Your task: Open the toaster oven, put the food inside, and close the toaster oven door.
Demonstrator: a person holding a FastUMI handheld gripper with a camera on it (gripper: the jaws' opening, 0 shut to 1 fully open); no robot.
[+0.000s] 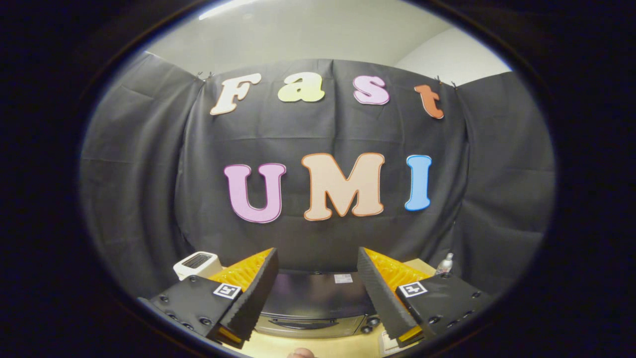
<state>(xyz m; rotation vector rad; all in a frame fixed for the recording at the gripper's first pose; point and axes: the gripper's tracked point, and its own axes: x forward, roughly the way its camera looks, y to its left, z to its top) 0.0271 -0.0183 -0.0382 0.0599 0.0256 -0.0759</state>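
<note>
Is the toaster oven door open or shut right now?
Shut. The toaster oven shows its door upright, the handle flat across its front; the gripper is open, fingers apart above it.

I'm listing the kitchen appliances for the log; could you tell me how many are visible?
2: the toaster oven sits between the open gripper's fingers, just ahead; a white toaster stands beyond the left finger. Others may be hidden behind the fingers.

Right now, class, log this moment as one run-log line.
gripper: open, holding nothing | toaster oven: between the fingers, ahead, door shut | white toaster: beside it | bottle: other side | food: not loaded
</note>
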